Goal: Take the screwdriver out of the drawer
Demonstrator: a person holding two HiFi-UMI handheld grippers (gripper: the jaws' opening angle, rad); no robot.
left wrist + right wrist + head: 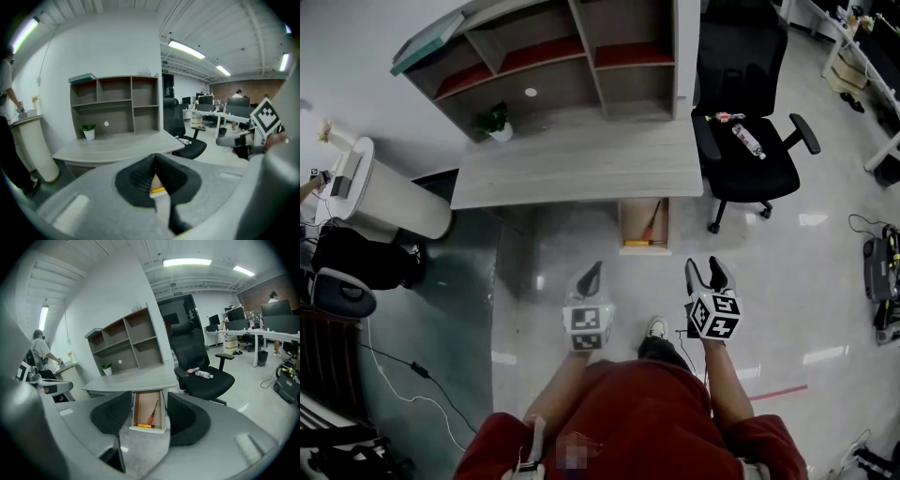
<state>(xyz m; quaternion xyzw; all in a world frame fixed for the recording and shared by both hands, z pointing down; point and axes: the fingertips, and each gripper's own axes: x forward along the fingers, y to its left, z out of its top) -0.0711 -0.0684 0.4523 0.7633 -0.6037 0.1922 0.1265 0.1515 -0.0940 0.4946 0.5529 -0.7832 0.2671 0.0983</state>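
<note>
The desk's drawer (626, 225) stands pulled open under the desk's front edge. Inside lies a screwdriver (653, 223) with a red handle, and a yellow tool (638, 243) lies across the drawer's front. In the right gripper view the screwdriver (152, 415) shows between the spread pads, some way ahead. My right gripper (149, 414) is open and empty; in the head view it (707, 272) hovers over the floor, short of the drawer. My left gripper (594, 272) is beside it, jaws together and empty. Through the closed left gripper (155, 161) only a sliver of drawer shows.
The grey desk (581, 164) carries a shelf unit (553, 56) and a small potted plant (495, 122). A black office chair (748, 164) with a bottle (748, 141) on its seat stands right of the drawer. A white rounded counter (389, 202) is at left, with a person (41, 352) by it.
</note>
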